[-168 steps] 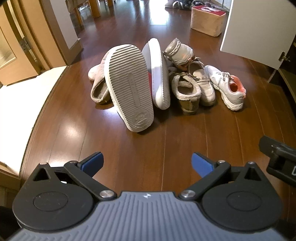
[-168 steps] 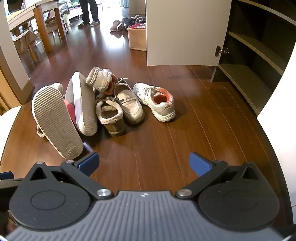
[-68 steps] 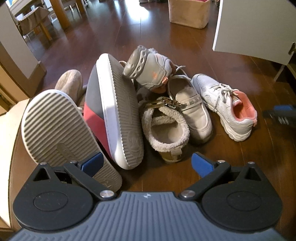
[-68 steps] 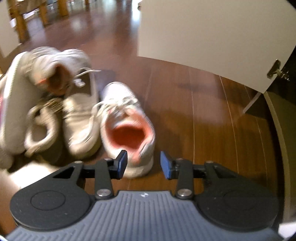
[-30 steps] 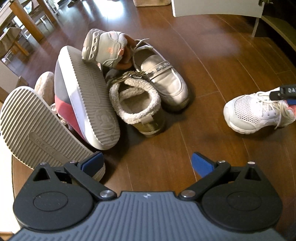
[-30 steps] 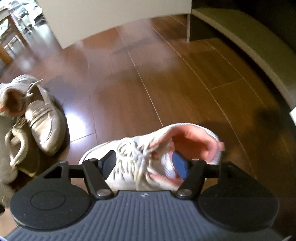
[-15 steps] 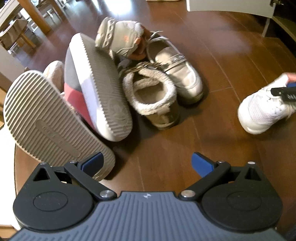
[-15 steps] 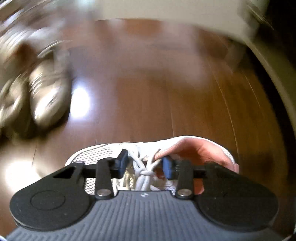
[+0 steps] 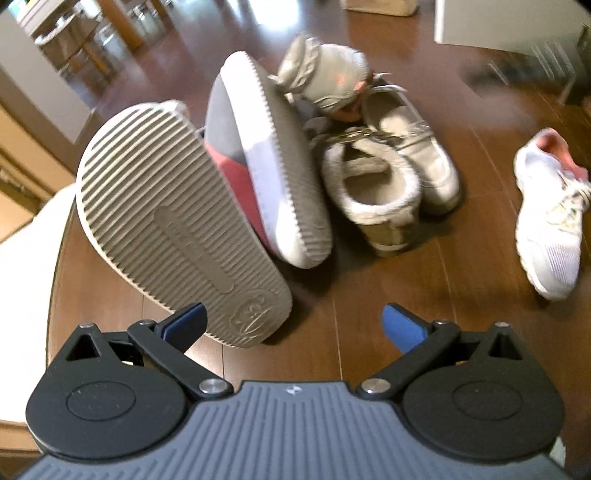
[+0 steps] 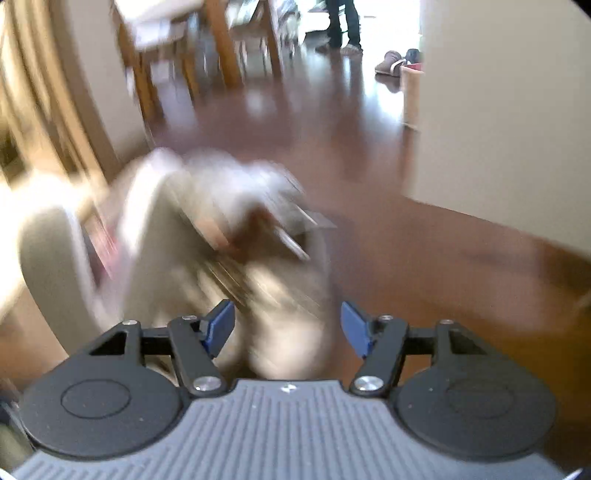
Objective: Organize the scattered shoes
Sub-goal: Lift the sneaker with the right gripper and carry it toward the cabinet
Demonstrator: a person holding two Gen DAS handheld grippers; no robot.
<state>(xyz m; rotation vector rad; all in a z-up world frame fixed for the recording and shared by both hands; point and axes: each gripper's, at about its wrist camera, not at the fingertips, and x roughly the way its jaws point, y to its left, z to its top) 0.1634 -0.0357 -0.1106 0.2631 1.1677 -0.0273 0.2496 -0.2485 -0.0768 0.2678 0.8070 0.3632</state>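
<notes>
In the left wrist view a pile of shoes lies on the dark wood floor: a beige slipper sole-up, a grey, red and white shoe on its side, a fur-lined slipper, a beige loafer and a grey sneaker on top. A white sneaker with pink lining lies apart at the right. My left gripper is open and empty, just short of the slipper sole. My right gripper is open, close in front of the blurred pile.
A white cabinet door stands open at the right. Wooden table legs and a person's legs are far back. A cardboard box stands beside the door. A white surface borders the floor at the left.
My right gripper has let go of the white sneaker, which now lies apart on the floor, and has swung left toward the pile. My left gripper has moved a little closer to the pile.
</notes>
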